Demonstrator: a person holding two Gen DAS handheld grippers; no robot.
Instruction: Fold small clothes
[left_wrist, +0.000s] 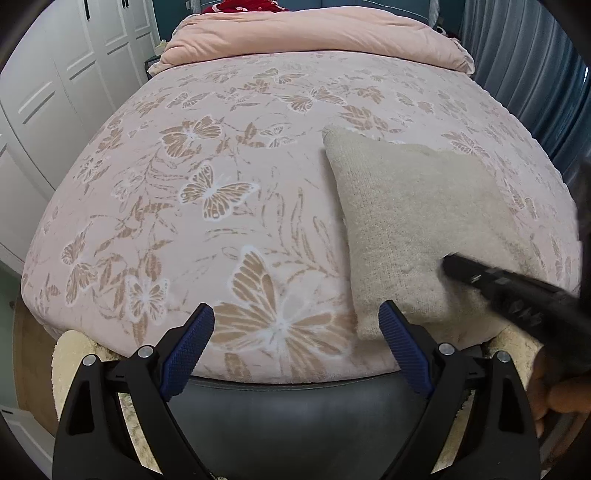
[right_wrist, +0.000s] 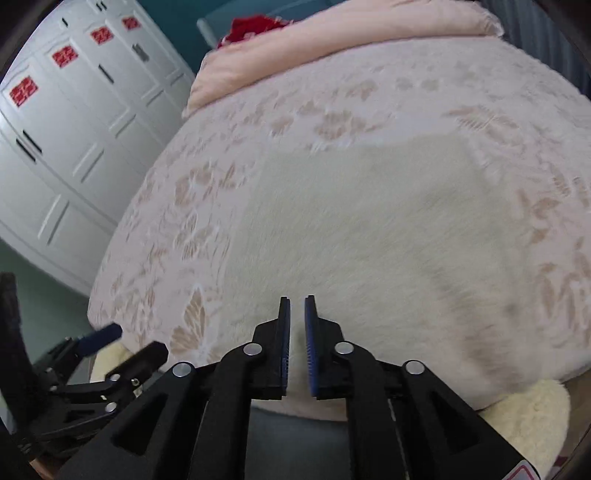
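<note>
A beige knitted garment (left_wrist: 413, 221) lies folded flat on the right side of the pink butterfly bedspread (left_wrist: 207, 192), close to the bed's near edge. My left gripper (left_wrist: 299, 325) is open wide over that edge with nothing between its blue pads; its right pad is beside the garment's near corner. My right gripper (left_wrist: 480, 277), blurred, reaches over the garment's near right part. In the right wrist view the right gripper (right_wrist: 297, 301) hovers above the garment (right_wrist: 351, 229), its jaws a narrow gap apart with nothing between them. The left gripper (right_wrist: 110, 354) is at the lower left.
A folded pink quilt (left_wrist: 314, 33) lies across the head of the bed, with something red (left_wrist: 243, 5) behind it. White wardrobe doors (left_wrist: 55, 110) stand on the left and a grey-blue curtain (left_wrist: 524, 66) on the right. A fluffy cream rug (right_wrist: 532, 417) lies below the bed's edge. A hand (left_wrist: 554, 402) shows at the lower right.
</note>
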